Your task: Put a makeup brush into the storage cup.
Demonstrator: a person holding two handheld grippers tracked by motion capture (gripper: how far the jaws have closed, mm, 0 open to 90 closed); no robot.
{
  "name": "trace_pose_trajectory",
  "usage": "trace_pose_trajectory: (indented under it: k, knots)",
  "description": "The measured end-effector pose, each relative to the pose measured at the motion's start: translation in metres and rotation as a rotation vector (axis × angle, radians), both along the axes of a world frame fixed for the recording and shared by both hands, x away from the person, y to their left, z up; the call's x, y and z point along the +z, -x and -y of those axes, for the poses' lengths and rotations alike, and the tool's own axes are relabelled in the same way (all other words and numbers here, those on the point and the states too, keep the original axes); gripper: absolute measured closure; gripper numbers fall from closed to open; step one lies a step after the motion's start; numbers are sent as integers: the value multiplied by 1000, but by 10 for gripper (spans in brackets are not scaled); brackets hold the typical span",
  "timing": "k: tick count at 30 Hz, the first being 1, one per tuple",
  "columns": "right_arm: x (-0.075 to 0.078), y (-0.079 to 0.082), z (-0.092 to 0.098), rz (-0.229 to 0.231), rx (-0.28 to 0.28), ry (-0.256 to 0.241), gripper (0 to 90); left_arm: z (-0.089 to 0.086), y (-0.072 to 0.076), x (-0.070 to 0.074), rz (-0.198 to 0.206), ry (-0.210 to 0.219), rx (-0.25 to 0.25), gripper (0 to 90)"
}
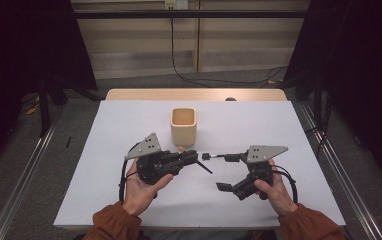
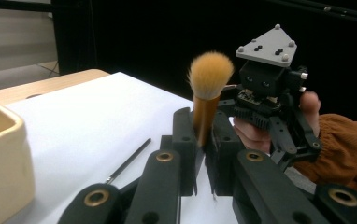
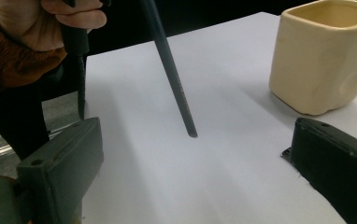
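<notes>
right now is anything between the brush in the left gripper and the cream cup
Nothing visible blocks it. The left gripper clamps the orange-handled makeup brush with tan bristles just in front of the cream square ceramic cup, with bare white tabletop between them. The right gripper hangs open off to the side.

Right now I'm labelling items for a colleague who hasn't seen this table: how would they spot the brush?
Start at the white table and find the cream cup near its middle. Just in front of it, the left gripper is shut on the brush. Its fluffy orange-tan bristle head and copper ferrule set it apart from the black grippers.
</notes>
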State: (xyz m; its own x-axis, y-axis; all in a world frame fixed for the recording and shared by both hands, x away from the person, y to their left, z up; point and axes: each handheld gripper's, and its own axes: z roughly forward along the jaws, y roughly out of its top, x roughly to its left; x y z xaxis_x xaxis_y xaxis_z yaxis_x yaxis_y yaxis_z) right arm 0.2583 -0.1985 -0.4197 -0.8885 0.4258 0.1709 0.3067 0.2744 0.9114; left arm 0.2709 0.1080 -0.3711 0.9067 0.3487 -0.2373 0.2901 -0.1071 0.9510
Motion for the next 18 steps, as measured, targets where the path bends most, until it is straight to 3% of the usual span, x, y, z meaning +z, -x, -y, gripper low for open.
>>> trace_pose_trajectory:
  k: [9, 18]
  knots:
    - [1, 1, 6, 2, -27, -17, 24, -12, -2, 1, 2, -18, 39, 838]
    - [3, 10, 16, 41, -87, -17, 24, -21, -5, 3, -1, -30, 59, 838]
